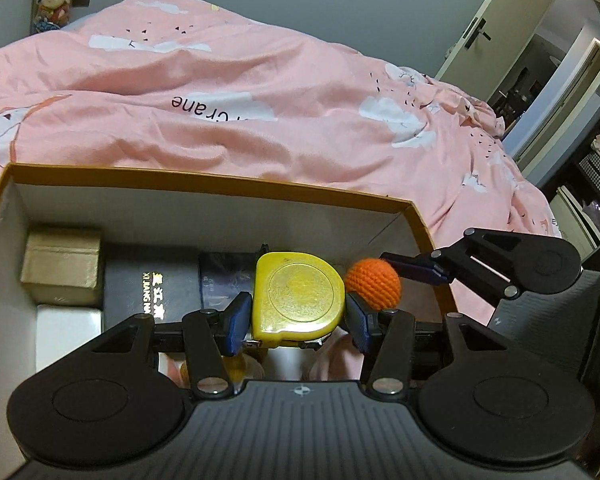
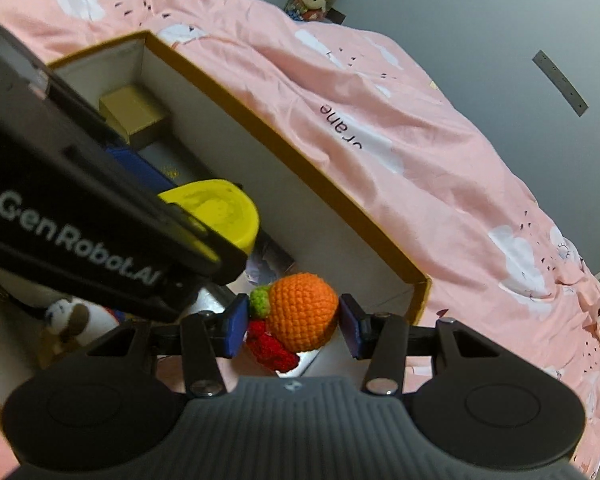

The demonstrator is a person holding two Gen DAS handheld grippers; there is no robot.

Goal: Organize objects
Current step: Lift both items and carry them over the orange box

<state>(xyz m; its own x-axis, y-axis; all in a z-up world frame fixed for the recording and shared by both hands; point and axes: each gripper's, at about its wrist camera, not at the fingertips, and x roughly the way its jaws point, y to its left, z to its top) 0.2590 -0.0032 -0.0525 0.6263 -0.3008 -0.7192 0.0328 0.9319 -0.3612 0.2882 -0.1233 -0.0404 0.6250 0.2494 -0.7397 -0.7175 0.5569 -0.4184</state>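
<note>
Yellow tape measure [image 1: 298, 300] in left jaws, crocheted orange [image 2: 302, 312] seemingly in right, above box [image 1: 204, 184]

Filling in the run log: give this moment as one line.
left gripper: shut on yellow tape measure | right gripper: shut on orange crochet toy | both over open box

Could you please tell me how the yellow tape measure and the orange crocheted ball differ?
The tape measure is hard, smooth plastic with a flat face and a D-shaped outline; the crocheted ball is soft, knitted yarn and round. The tape measure is plain yellow, while the ball is orange with a green tuft. The tape measure sits in the left tool, the ball in the right tool. Both are held over the open cardboard box.
</note>
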